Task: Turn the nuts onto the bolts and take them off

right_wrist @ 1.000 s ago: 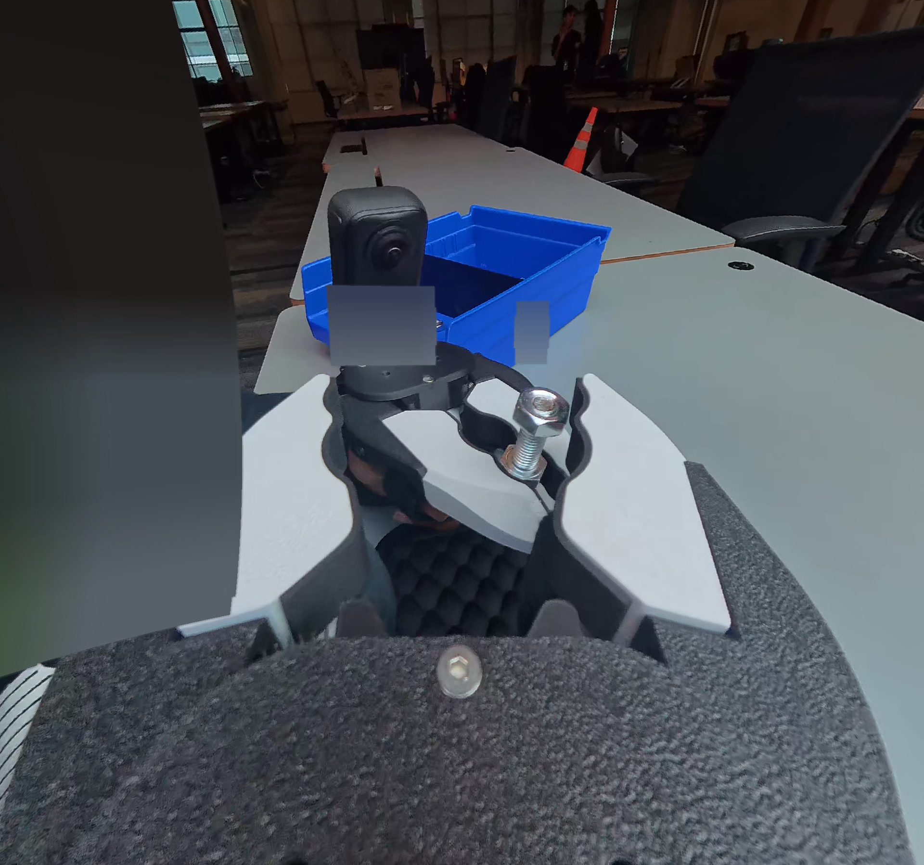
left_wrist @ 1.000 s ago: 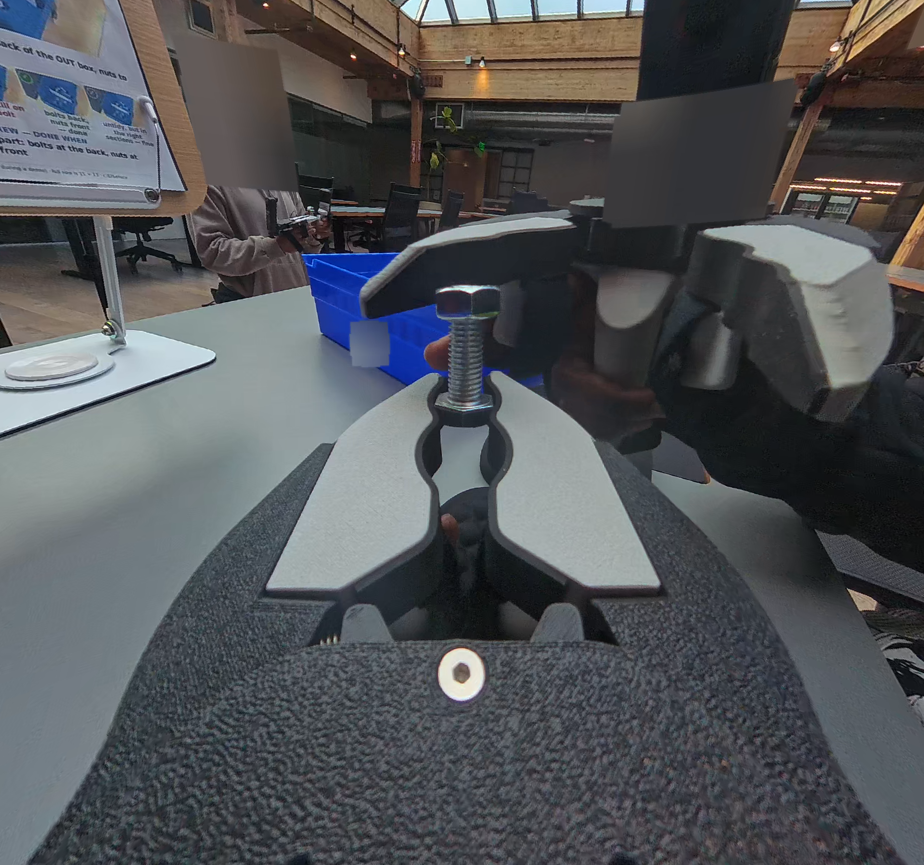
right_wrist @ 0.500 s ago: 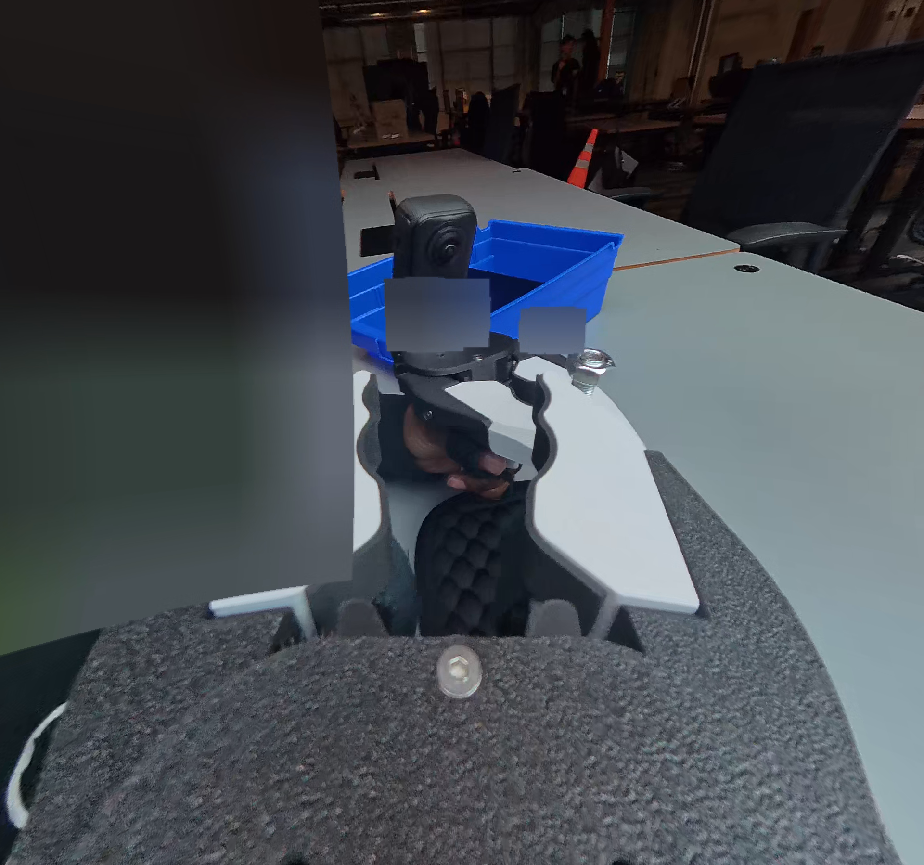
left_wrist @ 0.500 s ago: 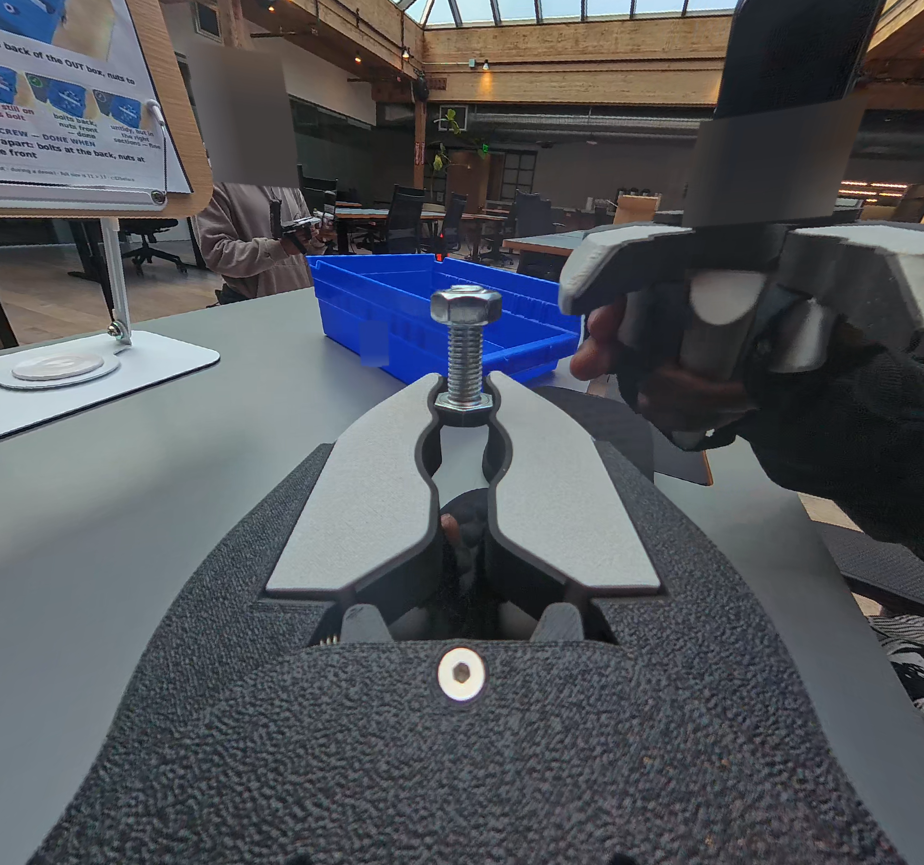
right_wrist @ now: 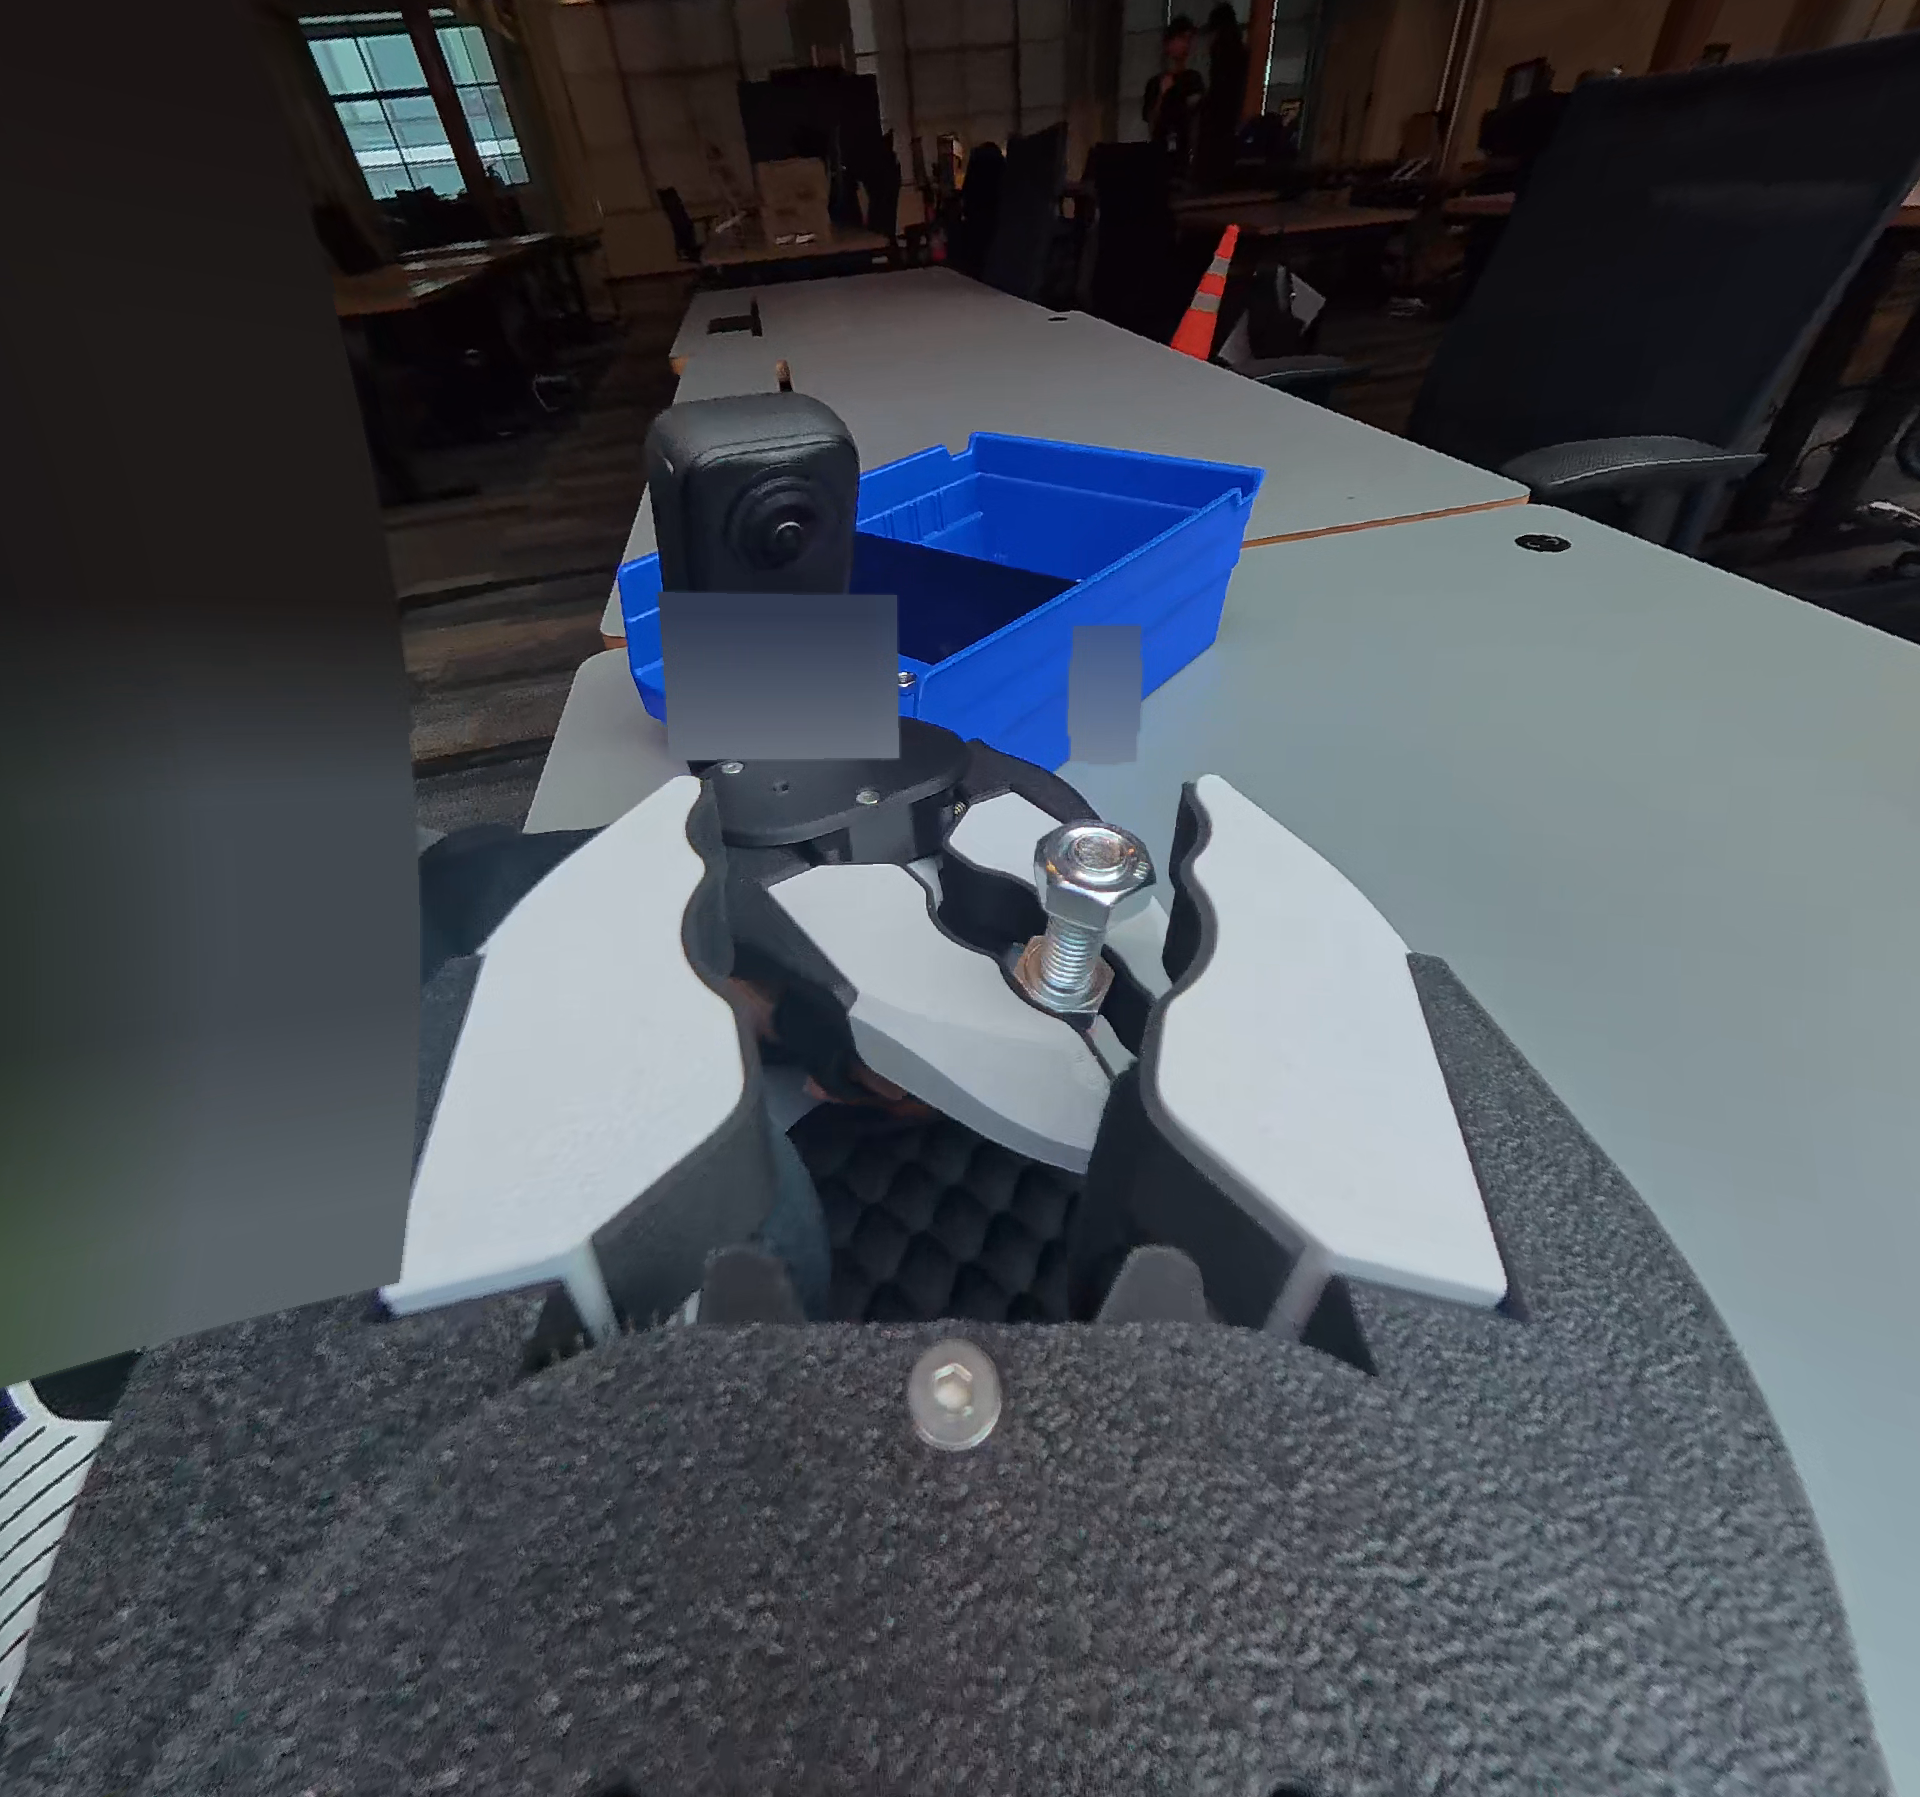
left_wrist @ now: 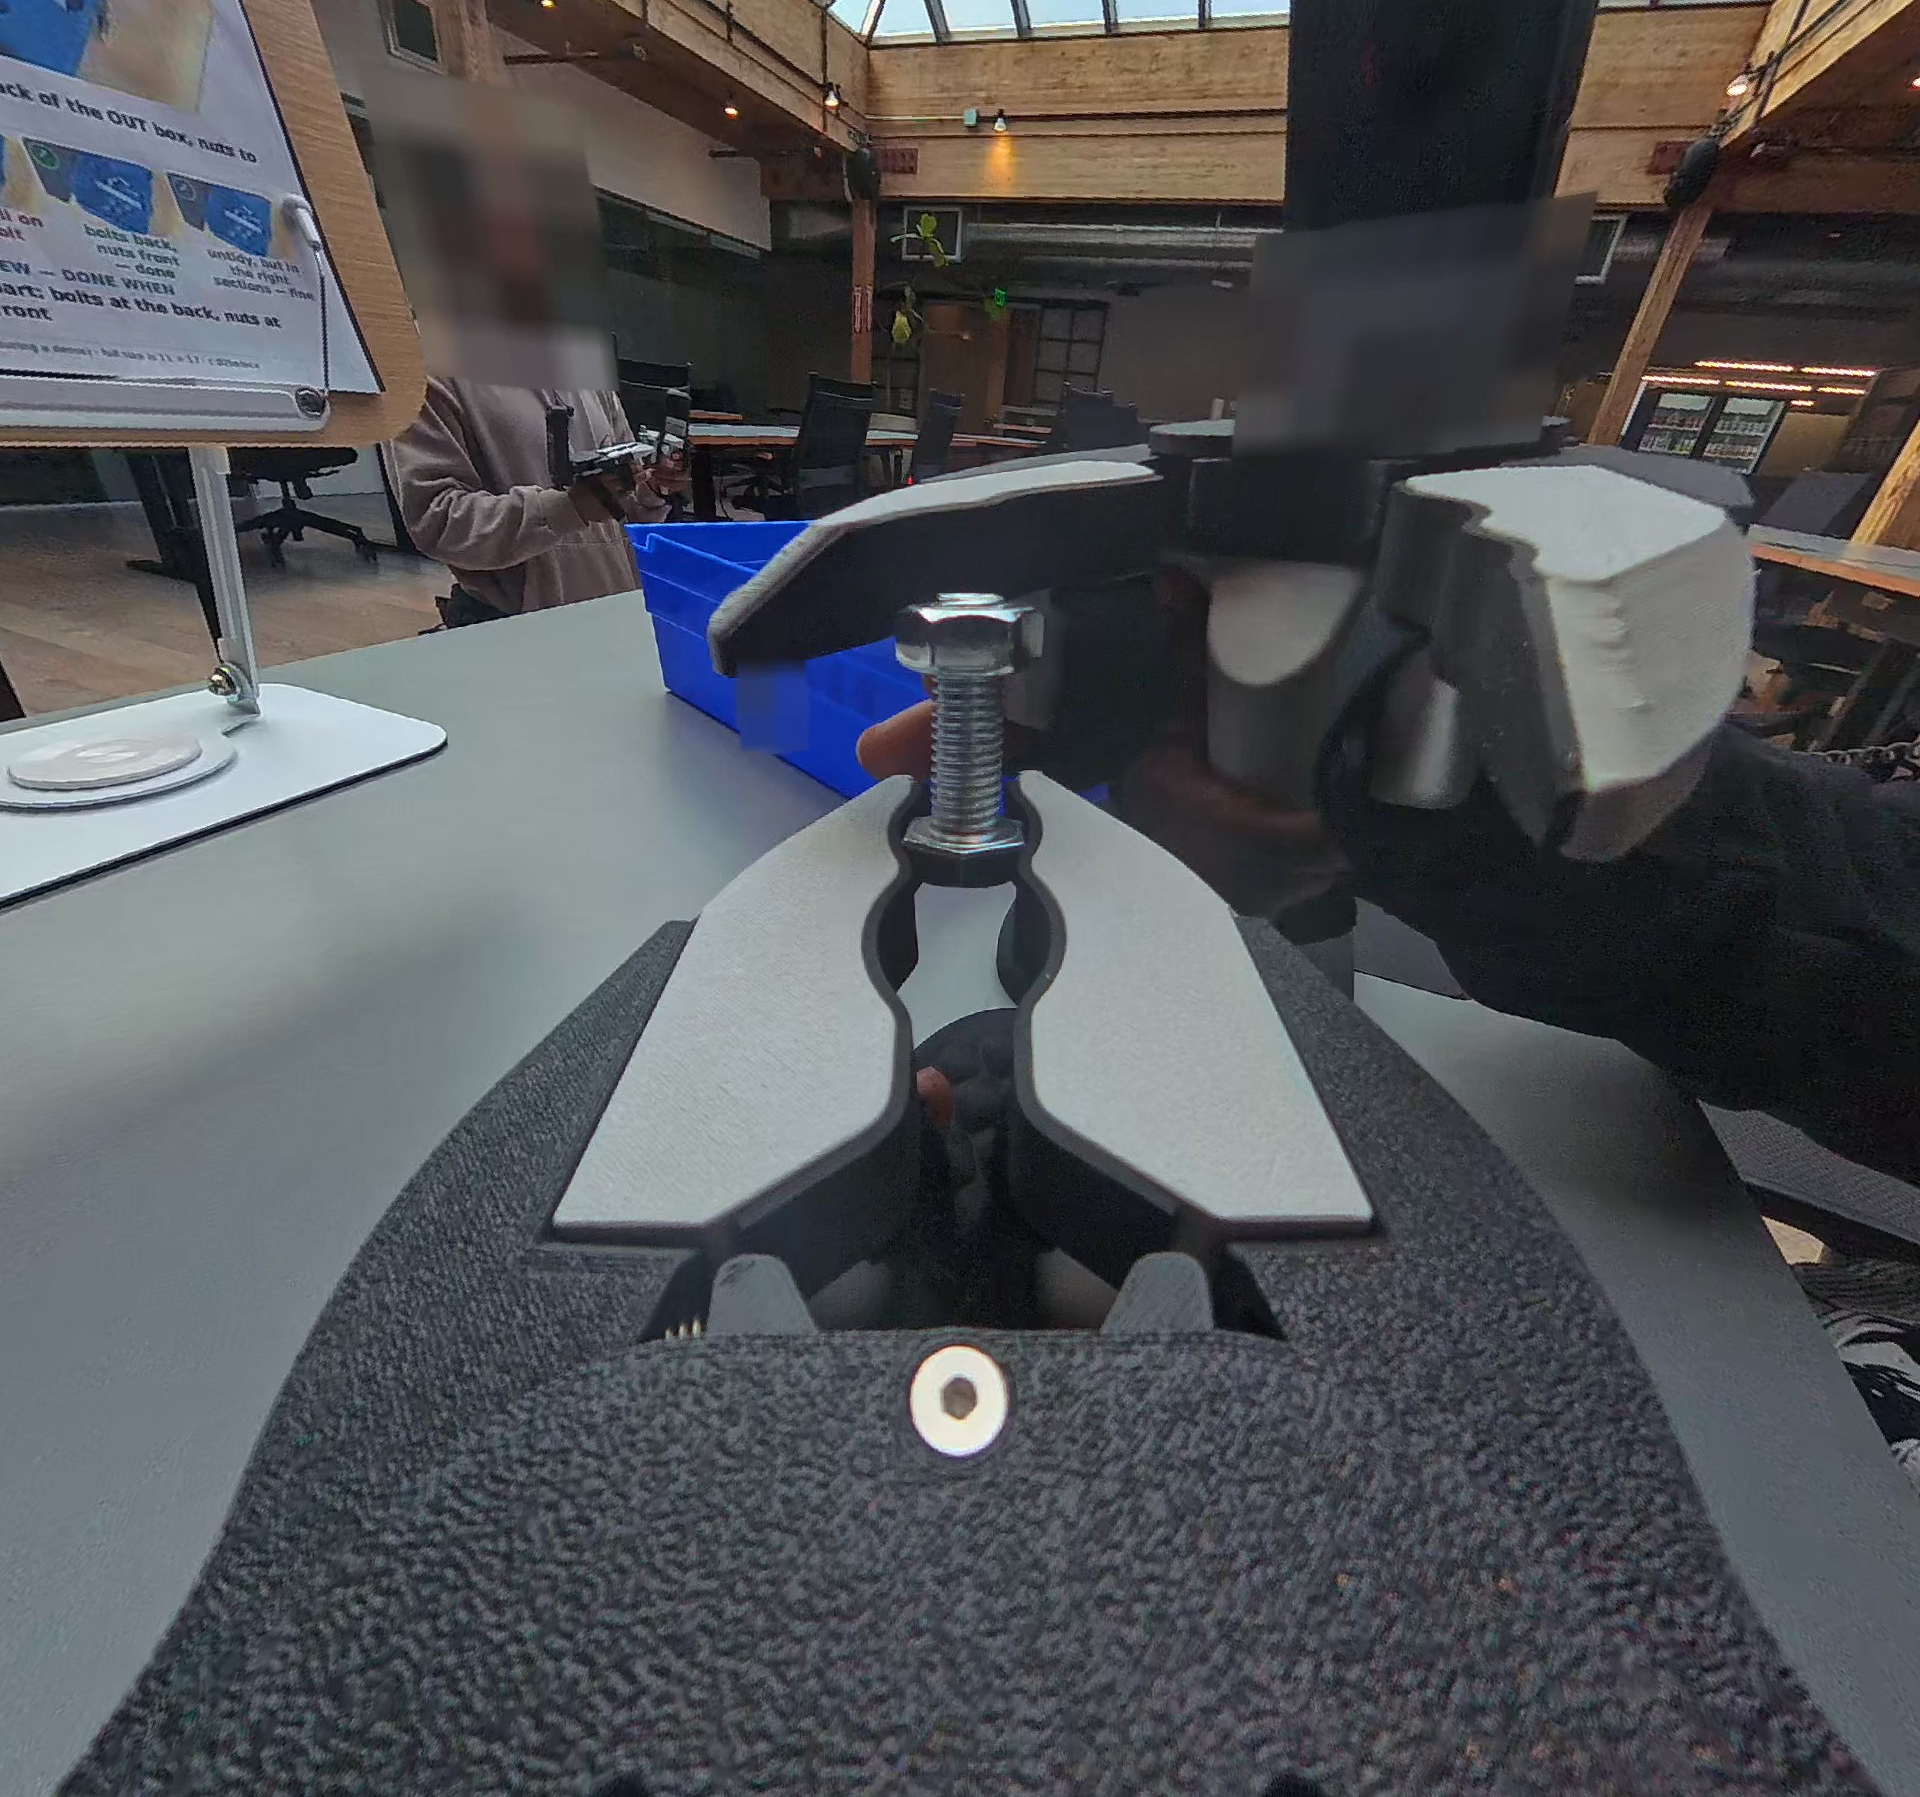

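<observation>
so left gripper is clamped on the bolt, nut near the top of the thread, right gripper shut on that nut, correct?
Not quite: the right gripper is open, its fingers apart either side of the nut, as the right wrist view shows. The left gripper is clamped on the bolt.

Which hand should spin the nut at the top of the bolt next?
The right one, I think. The left tool is shut on the bolt's lower end, holding it upright. The right tool is open, with its fingers either side of the nut on top.
</observation>
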A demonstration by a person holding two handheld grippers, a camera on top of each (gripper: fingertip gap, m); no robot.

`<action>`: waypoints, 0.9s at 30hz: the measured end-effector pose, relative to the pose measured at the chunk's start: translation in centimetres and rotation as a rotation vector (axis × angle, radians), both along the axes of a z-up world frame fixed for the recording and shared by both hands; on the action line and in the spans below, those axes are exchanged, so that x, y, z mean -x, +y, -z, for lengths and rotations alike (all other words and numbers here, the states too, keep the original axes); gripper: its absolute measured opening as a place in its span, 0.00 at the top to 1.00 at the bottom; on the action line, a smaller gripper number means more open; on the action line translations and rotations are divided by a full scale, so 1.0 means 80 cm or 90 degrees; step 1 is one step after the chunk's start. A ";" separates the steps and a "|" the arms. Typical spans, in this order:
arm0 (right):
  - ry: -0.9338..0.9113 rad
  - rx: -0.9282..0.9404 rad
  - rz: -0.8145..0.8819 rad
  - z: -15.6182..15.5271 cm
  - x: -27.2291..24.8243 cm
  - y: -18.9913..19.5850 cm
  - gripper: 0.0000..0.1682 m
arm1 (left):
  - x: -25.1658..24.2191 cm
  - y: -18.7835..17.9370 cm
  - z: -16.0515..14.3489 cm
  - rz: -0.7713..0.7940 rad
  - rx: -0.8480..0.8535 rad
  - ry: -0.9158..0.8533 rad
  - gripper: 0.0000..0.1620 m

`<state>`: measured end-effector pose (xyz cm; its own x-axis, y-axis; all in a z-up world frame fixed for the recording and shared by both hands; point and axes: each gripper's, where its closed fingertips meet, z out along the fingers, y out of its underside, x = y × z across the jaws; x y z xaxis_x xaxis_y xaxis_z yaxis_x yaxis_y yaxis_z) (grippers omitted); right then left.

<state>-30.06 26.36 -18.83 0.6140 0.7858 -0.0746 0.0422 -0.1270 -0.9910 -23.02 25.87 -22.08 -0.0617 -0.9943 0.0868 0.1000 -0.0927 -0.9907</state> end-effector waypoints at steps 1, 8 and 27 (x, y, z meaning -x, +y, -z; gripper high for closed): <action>-0.001 -0.001 -0.001 0.000 0.000 -0.002 0.51 | 0.000 0.000 0.000 -0.001 0.000 -0.001 0.92; 0.007 0.005 0.022 0.000 -0.011 -0.022 0.51 | 0.001 0.001 -0.001 -0.004 0.001 -0.003 0.92; -0.009 -0.007 0.025 0.003 -0.009 -0.001 0.52 | 0.001 -0.001 0.000 0.001 -0.003 0.000 0.92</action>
<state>-29.38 26.25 -19.05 0.6454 0.7617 -0.0567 0.0521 -0.1180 -0.9916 -23.07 25.79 -22.07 -0.0626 -0.9947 0.0819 0.1002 -0.0879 -0.9911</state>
